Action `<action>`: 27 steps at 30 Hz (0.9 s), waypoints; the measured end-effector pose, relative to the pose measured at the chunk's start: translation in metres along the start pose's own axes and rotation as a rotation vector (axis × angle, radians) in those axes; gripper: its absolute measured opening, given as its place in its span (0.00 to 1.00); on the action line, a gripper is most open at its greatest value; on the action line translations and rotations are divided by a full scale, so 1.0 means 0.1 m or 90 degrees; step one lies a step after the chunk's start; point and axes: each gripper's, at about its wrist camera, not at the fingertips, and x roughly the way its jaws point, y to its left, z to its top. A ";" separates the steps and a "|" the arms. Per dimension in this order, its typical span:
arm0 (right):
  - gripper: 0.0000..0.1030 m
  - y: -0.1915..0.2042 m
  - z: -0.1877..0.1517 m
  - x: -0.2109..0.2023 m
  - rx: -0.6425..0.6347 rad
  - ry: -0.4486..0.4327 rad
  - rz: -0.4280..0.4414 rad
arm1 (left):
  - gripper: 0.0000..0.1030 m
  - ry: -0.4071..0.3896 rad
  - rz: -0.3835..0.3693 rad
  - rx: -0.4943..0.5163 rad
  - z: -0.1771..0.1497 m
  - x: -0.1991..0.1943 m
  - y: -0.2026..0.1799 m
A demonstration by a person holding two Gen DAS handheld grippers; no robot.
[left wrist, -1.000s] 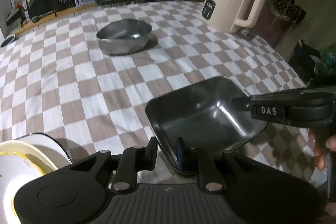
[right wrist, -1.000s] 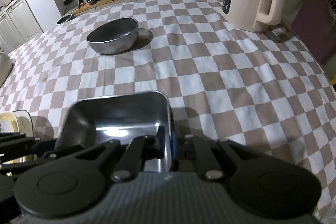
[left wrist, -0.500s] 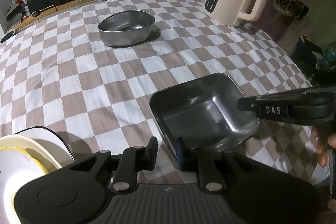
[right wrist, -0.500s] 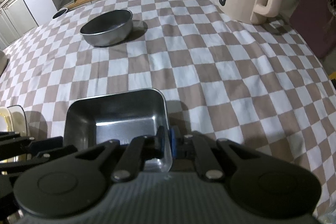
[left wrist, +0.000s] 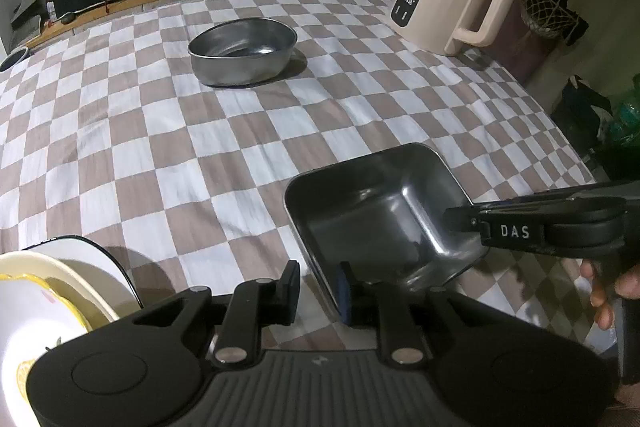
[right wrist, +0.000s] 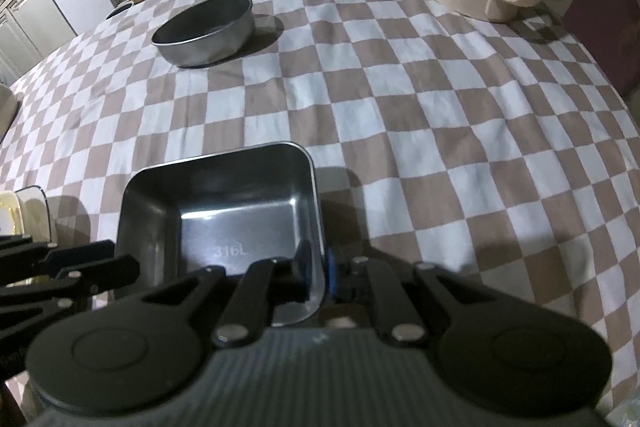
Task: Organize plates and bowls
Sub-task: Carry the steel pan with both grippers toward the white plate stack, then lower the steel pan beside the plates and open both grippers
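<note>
**Square steel dish under release beside the plate stack; round bowl not yet collected**

The square steel dish (right wrist: 218,211) sits on the checked tablecloth (left wrist: 160,155) at the near edge of the table, upright, mouth up, empty. The right-wrist view shows a stamped mark on its floor.

The right gripper (right wrist: 316,273) straddles the dish's near right wall, one finger inside and one outside. Its jaws are opening; the wall is between them, but a sliver of gap shows at the blue pad, so the clamp reads as released or all but released.

The left gripper (left wrist: 318,287) stands at the dish's near left corner. Its jaws are also opening. The blue pad lies against or just beside the outer wall; the gap between the fingers holds only cloth. It grips nothing.

Just to the left of the dish, a stack of white and yellow plates (left wrist: 48,291) sits at the table edge, close to but apart from the dish.

Well apart, toward the far side, the round steel bowl (left wrist: 244,51) stands alone on the cloth. A cream electric kettle (left wrist: 452,11) occupies the far right corner.

Assessment: plates appear gathered and the square dish set down near them. Outstanding, by my judgement: withdraw both grippers and bring the round bowl to the group. Whether nesting is intended cannot be told.
</note>
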 end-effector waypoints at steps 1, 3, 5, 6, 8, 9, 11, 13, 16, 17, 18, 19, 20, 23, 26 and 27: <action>0.15 0.00 0.00 -0.01 -0.001 -0.001 0.003 | 0.21 0.002 0.001 -0.002 0.00 0.00 0.00; 0.22 0.00 -0.01 -0.05 -0.004 -0.007 0.004 | 0.23 0.003 0.001 -0.007 0.00 0.00 0.02; 0.36 -0.01 -0.02 -0.09 -0.007 -0.015 0.007 | 0.31 0.003 0.001 -0.013 0.01 0.00 0.03; 0.40 -0.02 -0.02 -0.11 -0.007 -0.019 0.008 | 0.36 0.001 0.000 -0.015 0.01 -0.01 0.03; 0.49 -0.03 -0.03 -0.14 -0.006 -0.026 0.007 | 0.42 -0.006 -0.002 -0.017 0.01 -0.03 0.03; 0.51 -0.04 -0.03 -0.16 -0.004 -0.028 0.006 | 0.46 -0.008 -0.004 -0.018 0.01 -0.04 0.03; 0.61 -0.06 -0.04 -0.19 0.000 -0.033 0.006 | 0.56 -0.011 -0.007 -0.021 0.01 -0.06 0.03; 0.69 -0.08 -0.04 -0.22 0.002 -0.038 0.003 | 0.70 -0.016 -0.008 -0.023 0.01 -0.08 0.04; 0.80 -0.07 -0.06 -0.28 0.000 -0.050 -0.003 | 0.89 -0.027 -0.009 -0.025 0.03 -0.11 0.05; 0.84 -0.07 -0.07 -0.30 -0.001 -0.057 -0.005 | 0.94 -0.031 -0.011 -0.030 0.03 -0.13 0.06; 0.86 -0.07 -0.07 -0.33 -0.001 -0.066 -0.010 | 0.97 -0.035 -0.013 -0.034 0.04 -0.14 0.07; 0.90 -0.06 -0.07 -0.36 -0.001 -0.075 -0.014 | 0.98 -0.041 -0.014 -0.037 0.05 -0.17 0.08; 0.95 -0.06 -0.08 -0.38 0.000 -0.088 -0.016 | 0.99 -0.048 -0.014 -0.037 0.05 -0.19 0.09; 1.00 -0.06 -0.09 -0.50 0.014 -0.139 -0.019 | 1.00 -0.085 -0.004 -0.035 0.07 -0.28 0.12; 1.00 -0.05 -0.09 -0.59 0.033 -0.193 -0.020 | 1.00 -0.121 0.007 -0.044 0.10 -0.38 0.19; 1.00 -0.04 -0.08 -0.62 0.037 -0.211 -0.019 | 1.00 -0.129 0.009 -0.052 0.11 -0.41 0.22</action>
